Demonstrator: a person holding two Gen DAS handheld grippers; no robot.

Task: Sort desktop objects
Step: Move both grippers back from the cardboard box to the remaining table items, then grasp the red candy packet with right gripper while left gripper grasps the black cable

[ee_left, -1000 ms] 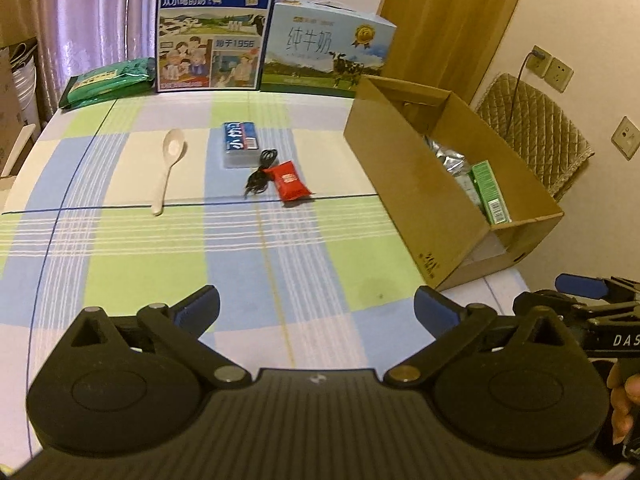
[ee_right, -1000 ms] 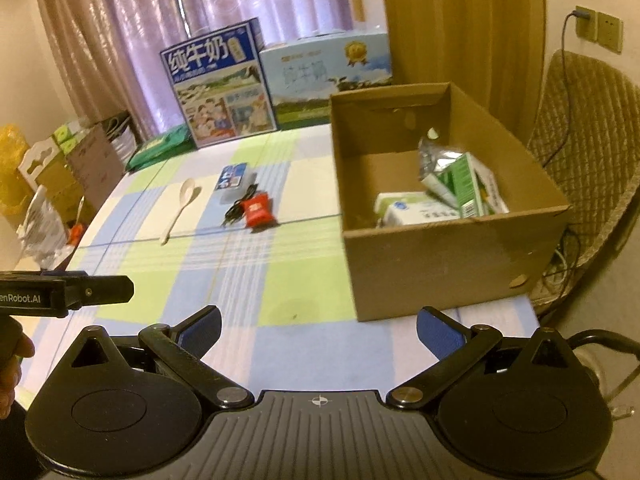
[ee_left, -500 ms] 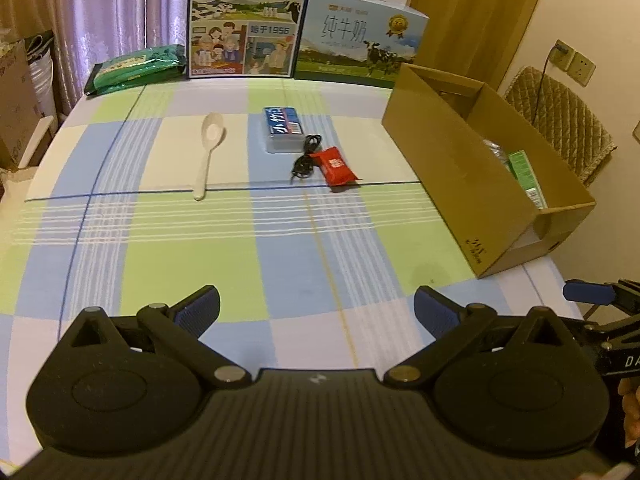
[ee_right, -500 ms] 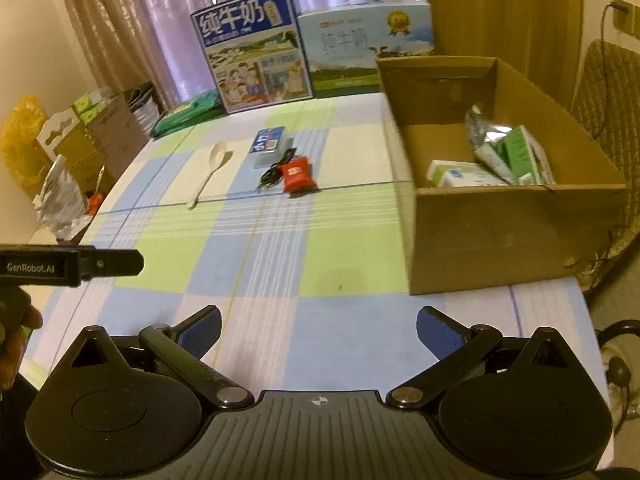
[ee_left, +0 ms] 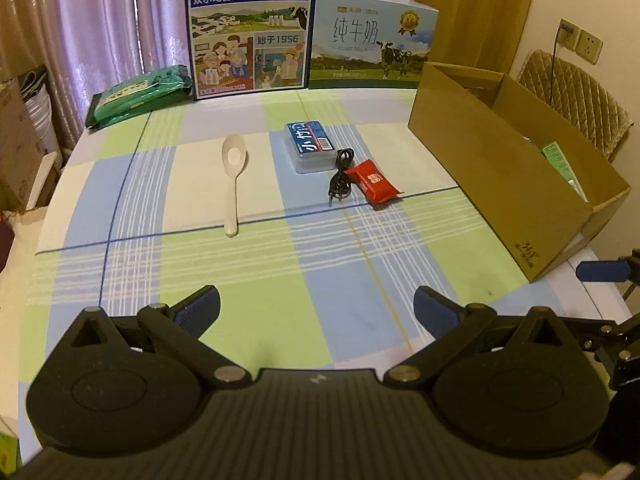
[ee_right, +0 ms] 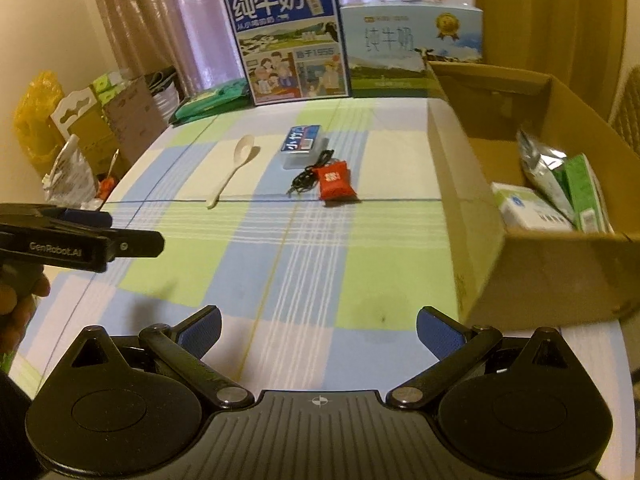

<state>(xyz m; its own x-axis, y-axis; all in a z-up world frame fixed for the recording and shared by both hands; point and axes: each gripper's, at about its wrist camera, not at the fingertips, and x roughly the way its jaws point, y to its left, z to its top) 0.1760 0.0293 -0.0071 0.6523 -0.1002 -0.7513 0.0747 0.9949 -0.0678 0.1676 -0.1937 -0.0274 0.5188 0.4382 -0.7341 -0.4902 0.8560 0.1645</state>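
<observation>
On the checked tablecloth lie a white spoon [ee_left: 233,176] [ee_right: 234,168], a clear box with a blue label [ee_left: 311,145] [ee_right: 301,146], a coiled black cable [ee_left: 340,178] [ee_right: 308,176] and a red snack packet [ee_left: 372,181] [ee_right: 334,181]. An open cardboard box [ee_left: 492,172] [ee_right: 460,208] stands on the right, holding a silver bag [ee_right: 540,164], a green carton [ee_right: 582,188] and a white pack [ee_right: 528,208]. My left gripper [ee_left: 316,312] and my right gripper [ee_right: 318,326] hover near the front edge, both open and empty, well short of the objects.
Two milk cartons' gift boxes [ee_left: 250,28] [ee_left: 370,42] stand at the table's far edge, with a green packet [ee_left: 140,94] to their left. Cardboard boxes and bags [ee_right: 80,128] crowd the floor at left. A padded chair [ee_left: 576,100] stands behind the cardboard box.
Both views have swung left and drawn nearer the table, so the spoon, box, cable and packet look more central. Both grippers stay open; no object has moved.
</observation>
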